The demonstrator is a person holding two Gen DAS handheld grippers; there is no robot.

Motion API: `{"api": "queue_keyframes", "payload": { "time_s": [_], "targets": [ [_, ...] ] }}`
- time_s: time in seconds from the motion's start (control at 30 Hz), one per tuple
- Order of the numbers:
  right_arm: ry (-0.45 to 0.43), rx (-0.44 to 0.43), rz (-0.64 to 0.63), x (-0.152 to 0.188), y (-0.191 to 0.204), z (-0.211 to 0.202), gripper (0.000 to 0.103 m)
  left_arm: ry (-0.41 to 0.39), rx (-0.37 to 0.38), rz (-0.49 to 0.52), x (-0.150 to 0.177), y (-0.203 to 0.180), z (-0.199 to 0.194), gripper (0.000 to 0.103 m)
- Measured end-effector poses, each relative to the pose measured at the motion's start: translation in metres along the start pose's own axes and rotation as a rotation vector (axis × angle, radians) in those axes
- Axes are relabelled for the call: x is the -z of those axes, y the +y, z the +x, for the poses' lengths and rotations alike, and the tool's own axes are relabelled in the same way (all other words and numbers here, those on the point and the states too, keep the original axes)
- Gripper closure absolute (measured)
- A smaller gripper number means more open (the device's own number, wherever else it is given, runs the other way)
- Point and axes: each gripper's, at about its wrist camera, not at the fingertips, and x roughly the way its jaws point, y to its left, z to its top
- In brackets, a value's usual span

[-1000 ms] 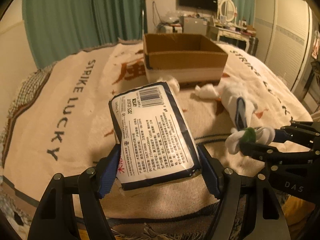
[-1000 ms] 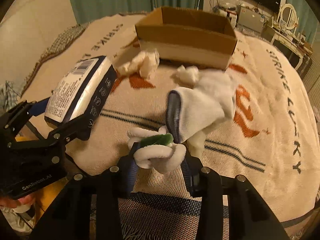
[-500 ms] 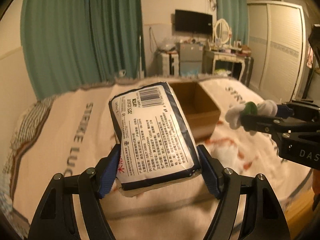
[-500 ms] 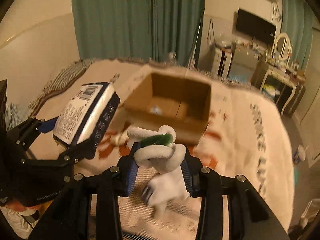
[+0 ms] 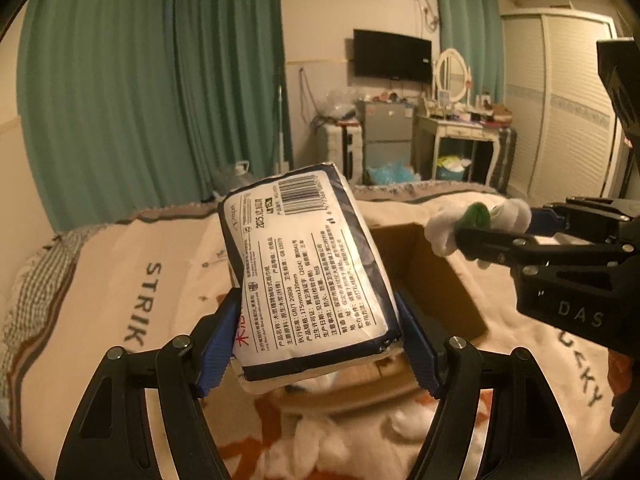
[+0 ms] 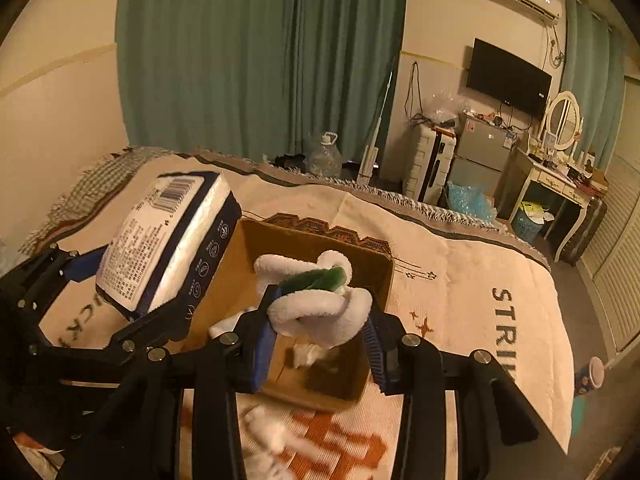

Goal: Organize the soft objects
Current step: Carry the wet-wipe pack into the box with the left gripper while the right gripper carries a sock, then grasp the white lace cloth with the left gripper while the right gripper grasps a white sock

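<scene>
A bed point(image 6: 480, 280) with a lettered blanket point(image 5: 120, 280) carries an open box point(image 6: 304, 240) beyond the fingers and white wads point(image 5: 320, 440) below them.

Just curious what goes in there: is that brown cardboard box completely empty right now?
No, the right wrist view shows a few white soft pieces already lying on the floor of the brown cardboard box.

The blanket point(image 5: 120, 280) says "STRIK", the tissue pack point(image 5: 308, 276) has a barcode plus "GB/T 20808" and "175mm×120mm", and the right gripper point(image 5: 480, 236) body reads "DAS".
</scene>
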Motion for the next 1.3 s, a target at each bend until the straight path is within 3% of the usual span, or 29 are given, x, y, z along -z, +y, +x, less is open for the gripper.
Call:
{"api": "queue_keyframes", "payload": {
  "time_s": [0.2, 0.37, 0.43, 0.57, 0.7, 0.87, 1.07, 1.3],
  "targets": [
    [0.102, -0.015, 0.025, 0.012, -0.020, 0.077, 0.064, 0.079, -0.016, -0.003, 0.004, 0.003, 0.050, 0.030],
    [0.133, -0.029, 0.031, 0.030, -0.022, 0.100, 0.062, 0.075, -0.008, 0.024, 0.006, -0.004, 0.061, 0.027],
    [0.128, -0.032, 0.037, 0.032, -0.024, 0.102, 0.046, 0.079, -0.009, 0.035, 0.005, -0.006, 0.062, 0.026],
    [0.112, -0.010, 0.056, 0.033, -0.029, 0.092, 0.035, 0.075, -0.020, 0.035, 0.000, -0.005, 0.058, 0.026],
    [0.066, 0.020, 0.076, 0.025, -0.036, 0.062, 0.031, 0.040, -0.008, 0.027, -0.012, 0.000, 0.034, 0.026],
    [-0.001, 0.059, 0.087, 0.012, -0.038, 0.002, 0.022, -0.053, -0.027, 0.032, -0.031, 0.001, -0.028, 0.026],
    [-0.121, 0.183, 0.062, -0.001, -0.020, -0.094, 0.002, -0.138, -0.062, -0.018, -0.043, 0.009, -0.109, 0.026],
    [-0.187, 0.229, 0.001, 0.013, 0.013, -0.166, 0.000, -0.189, -0.083, -0.018, -0.033, 0.012, -0.173, 0.023]
  ]
}}
